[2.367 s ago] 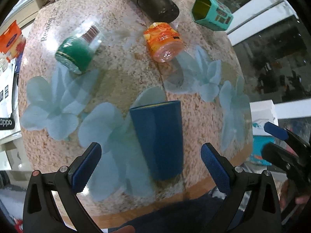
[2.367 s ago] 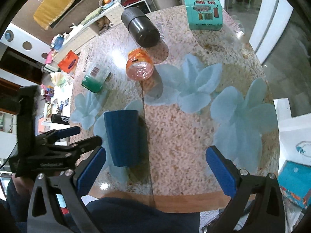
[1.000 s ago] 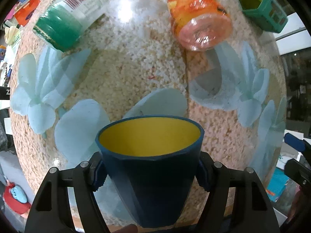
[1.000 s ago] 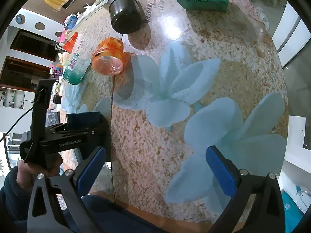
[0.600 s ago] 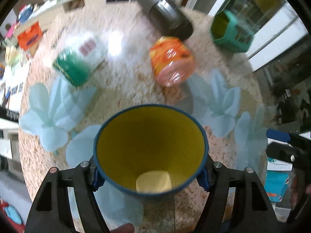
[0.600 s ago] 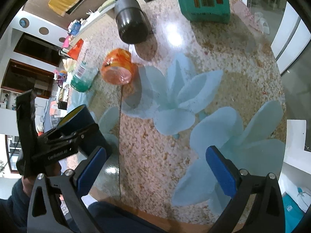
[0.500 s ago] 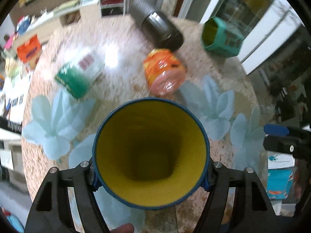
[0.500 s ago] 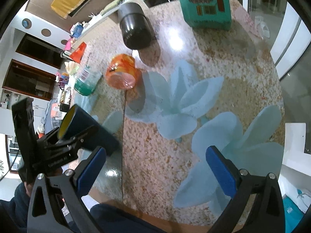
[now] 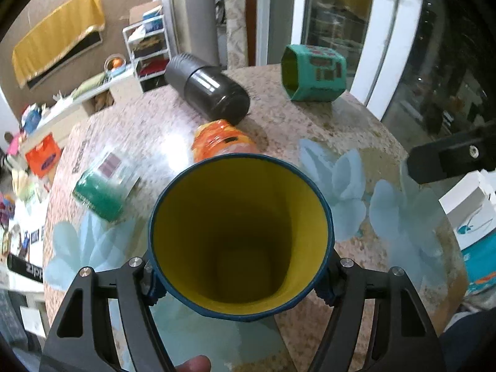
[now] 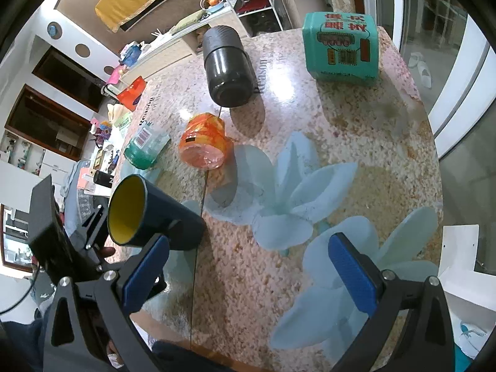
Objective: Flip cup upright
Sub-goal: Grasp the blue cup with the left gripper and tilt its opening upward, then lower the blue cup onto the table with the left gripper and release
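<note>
Being held tilted between the closed jaws of the left gripper (image 9: 240, 282), the blue cup (image 10: 152, 215) is being turned upright above the table (image 10: 356, 114) at 9 o'clock, while the right gripper (image 10: 248, 269) is being kept wide open; setting its base down is probably being called for next.

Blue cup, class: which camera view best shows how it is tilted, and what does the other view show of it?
The right wrist view is best: it shows the blue cup from the side, tilted, held in the left tool above the table. The left wrist view looks straight into its yellow inside, so the tilt is hard to judge there.
</note>
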A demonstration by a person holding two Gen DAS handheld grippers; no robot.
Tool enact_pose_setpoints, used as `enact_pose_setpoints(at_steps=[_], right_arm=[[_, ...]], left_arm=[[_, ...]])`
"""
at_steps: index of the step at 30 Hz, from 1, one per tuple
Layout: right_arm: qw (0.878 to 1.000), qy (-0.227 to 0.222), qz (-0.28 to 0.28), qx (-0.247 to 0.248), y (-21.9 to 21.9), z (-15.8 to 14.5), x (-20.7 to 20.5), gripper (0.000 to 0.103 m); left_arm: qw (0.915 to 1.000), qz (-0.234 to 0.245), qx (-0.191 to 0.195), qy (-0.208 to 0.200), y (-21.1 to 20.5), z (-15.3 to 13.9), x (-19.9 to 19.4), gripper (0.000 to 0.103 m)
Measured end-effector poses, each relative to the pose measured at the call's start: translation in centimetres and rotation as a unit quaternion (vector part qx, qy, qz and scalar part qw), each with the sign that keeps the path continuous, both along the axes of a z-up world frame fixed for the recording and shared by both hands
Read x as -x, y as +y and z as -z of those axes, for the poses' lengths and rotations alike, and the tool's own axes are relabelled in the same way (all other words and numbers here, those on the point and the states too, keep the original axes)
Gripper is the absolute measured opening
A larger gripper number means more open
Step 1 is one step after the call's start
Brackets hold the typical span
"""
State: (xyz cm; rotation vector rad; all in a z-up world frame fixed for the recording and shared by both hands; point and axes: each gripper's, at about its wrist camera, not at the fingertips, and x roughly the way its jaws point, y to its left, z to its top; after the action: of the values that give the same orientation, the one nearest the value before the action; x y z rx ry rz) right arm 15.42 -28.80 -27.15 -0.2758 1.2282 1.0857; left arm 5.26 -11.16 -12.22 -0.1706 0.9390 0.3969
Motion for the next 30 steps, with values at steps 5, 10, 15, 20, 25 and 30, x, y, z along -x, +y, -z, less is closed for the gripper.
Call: enact_pose_setpoints(at_steps=[5,10,15,20,25,30], right_arm=[[1.0,0.0,-0.012,0.004,-0.1,0.5,0.2,0.103],[1.0,0.0,-0.024,0.012,0.0,1.1,0.6,0.103],[0.999,-0.004,-0.026,0.02,-0.1,1.3,0.7,0.103],[0.999,-0.006,-0.031,0.021,-0.1,1.4,0.8,0.103],[0.999,0.0,-0.028,0.018,-0.6,1.3,0.9,0.103],[1.0,-0.007,-0.022,0.01,-1.2,0.8,1.3,0.103]], left_arm=[[0.9988,0.008,-0.036,-0.032,-1.2,0.8,0.1,0.076],[0.9975,-0.011,-0.037,-0.059,-0.9,1.2,0.2,0.076],[0.9977,-0.025,-0.049,-0.039,-1.1,1.8,-0.1,0.079],[0.9983,-0.016,0.01,-0.056,-0.6,1.8,0.3,0.103],[0.9976,0.003,0.044,-0.054,-0.3,1.7,0.7,0.103],[0.9956,0.031,0.082,-0.032,-0.6,1.3,2.3,0.103]])
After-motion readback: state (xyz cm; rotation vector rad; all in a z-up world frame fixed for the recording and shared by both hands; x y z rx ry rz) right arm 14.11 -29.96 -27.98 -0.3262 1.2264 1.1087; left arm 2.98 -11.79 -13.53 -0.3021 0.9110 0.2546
